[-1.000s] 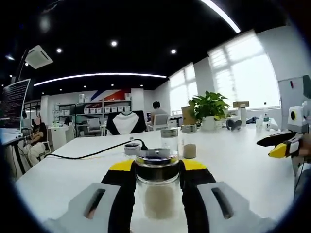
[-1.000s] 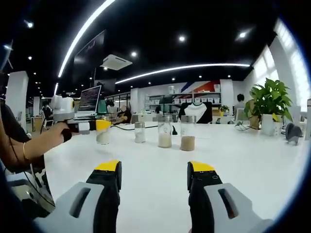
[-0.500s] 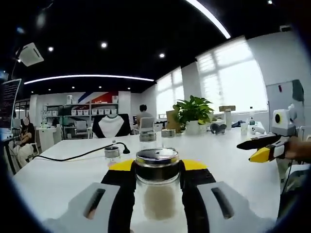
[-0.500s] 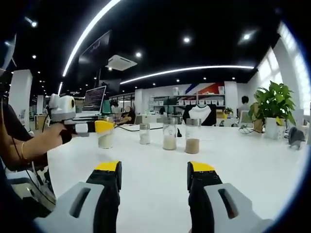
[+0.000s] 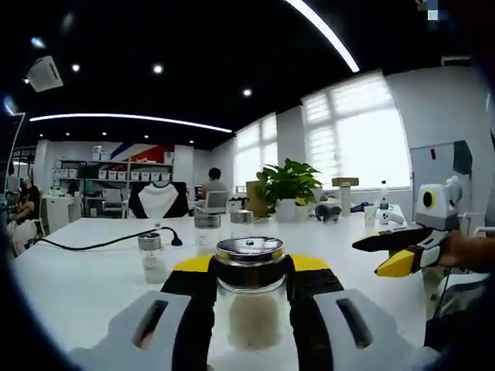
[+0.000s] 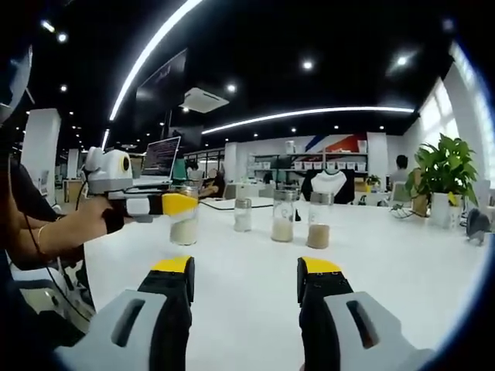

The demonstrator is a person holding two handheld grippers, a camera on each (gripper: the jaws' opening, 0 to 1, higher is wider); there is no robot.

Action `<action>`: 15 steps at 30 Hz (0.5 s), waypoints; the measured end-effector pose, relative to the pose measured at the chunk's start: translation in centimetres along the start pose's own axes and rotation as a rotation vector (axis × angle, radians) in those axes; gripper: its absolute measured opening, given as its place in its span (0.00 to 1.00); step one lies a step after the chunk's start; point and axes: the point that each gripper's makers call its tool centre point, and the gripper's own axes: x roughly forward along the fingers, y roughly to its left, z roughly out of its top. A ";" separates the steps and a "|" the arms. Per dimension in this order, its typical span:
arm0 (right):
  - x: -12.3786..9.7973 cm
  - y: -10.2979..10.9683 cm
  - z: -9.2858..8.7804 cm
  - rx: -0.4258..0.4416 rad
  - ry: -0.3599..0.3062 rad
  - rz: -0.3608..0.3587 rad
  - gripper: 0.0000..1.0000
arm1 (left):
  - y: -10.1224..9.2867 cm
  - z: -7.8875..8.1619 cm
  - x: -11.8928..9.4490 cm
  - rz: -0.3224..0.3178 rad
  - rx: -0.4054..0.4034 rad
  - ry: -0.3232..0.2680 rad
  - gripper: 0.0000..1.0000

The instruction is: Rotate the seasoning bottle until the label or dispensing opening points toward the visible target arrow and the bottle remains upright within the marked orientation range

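Left gripper view: seasoning bottle [image 5: 249, 297] sits upright between my left gripper [image 5: 249, 267] jaws, clamped on both sides just under its dark metal lid, pale powder visible through the glass. It hangs over the white table [image 5: 85, 282]; can't tell if its base touches. Beyond it on the table: a small shaker [image 5: 151, 256], two taller jars [image 5: 207, 229] further back, a black cable [image 5: 93, 245] running left, a potted plant [image 5: 288, 185] at the far end by the windows. My right gripper [image 5: 398, 251] comes in from the right edge, yellow tip, my hand on it. Right gripper view: my right gripper [image 6: 246, 272] jaws stand well apart with nothing between them, bare tabletop in the gap. My left gripper [image 6: 176, 205] shows at left, held by my hand [image 6: 93, 224], closed on the bottle, which sits low to the table. Three other jars [image 6: 282, 216] stand in a row to its right, apart from it. Laptop [image 6: 158, 157] behind, plant at far right.
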 end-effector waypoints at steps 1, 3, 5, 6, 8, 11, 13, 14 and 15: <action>0.0 0.1 0.0 0.000 0.001 0.003 0.52 | -0.1 0.0 0.0 -0.003 0.000 0.001 0.37; 0.1 0.3 -0.1 -0.003 0.005 0.012 0.52 | -0.6 0.0 0.1 -0.018 0.004 0.005 0.37; 0.2 0.5 -0.2 -0.004 0.010 0.022 0.52 | -0.8 0.1 0.1 -0.028 0.003 0.003 0.37; 0.3 0.7 -0.2 -0.003 0.011 0.028 0.52 | -1.0 0.1 0.1 -0.037 0.002 0.003 0.37; 0.4 1.0 -0.3 -0.001 0.013 0.038 0.52 | -1.7 0.3 0.1 -0.061 0.003 0.000 0.37; 0.7 1.7 -0.2 0.001 0.012 0.059 0.52 | -2.7 0.3 0.2 -0.106 0.003 0.000 0.37; 0.9 2.1 -0.2 0.006 0.012 0.067 0.52 | -3.3 0.1 0.4 -0.126 -0.002 0.004 0.37; 1.0 2.3 -0.1 0.007 0.009 0.072 0.52 | -3.7 0.0 0.5 -0.140 -0.001 0.006 0.37; 1.1 2.5 -0.1 0.008 0.007 0.075 0.52 | -4.0 0.0 0.6 -0.149 0.001 0.005 0.37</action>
